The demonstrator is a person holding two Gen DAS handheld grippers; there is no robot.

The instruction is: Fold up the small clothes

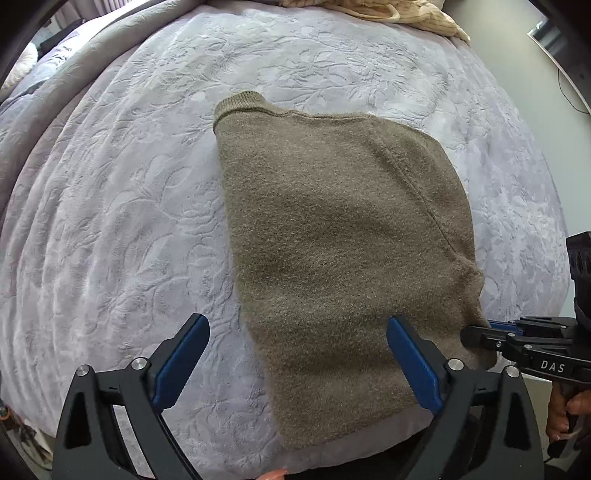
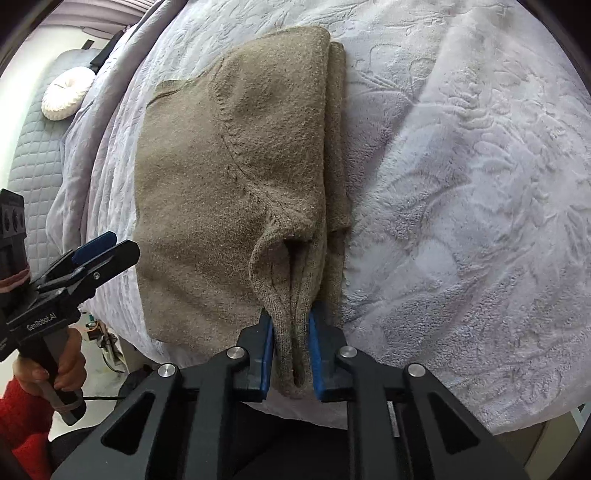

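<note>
A small olive-brown knit sweater (image 1: 332,236) lies partly folded on a lilac embossed bedspread (image 1: 122,206); its collar points away. It also shows in the right wrist view (image 2: 229,177), with one side folded over. My left gripper (image 1: 297,332) is open and empty, hovering over the sweater's near left edge. My right gripper (image 2: 291,332) is shut on a bunched sleeve or cuff (image 2: 291,332) at the sweater's near right corner. The right gripper also shows at the right edge of the left wrist view (image 1: 476,332), and the left gripper at the left of the right wrist view (image 2: 105,251).
A cream knit garment (image 1: 413,14) lies at the far edge of the bed. A white round cushion (image 2: 66,94) and a grey quilted headboard (image 2: 33,158) are to the far left. The bed's near edge (image 2: 369,413) runs just below the grippers.
</note>
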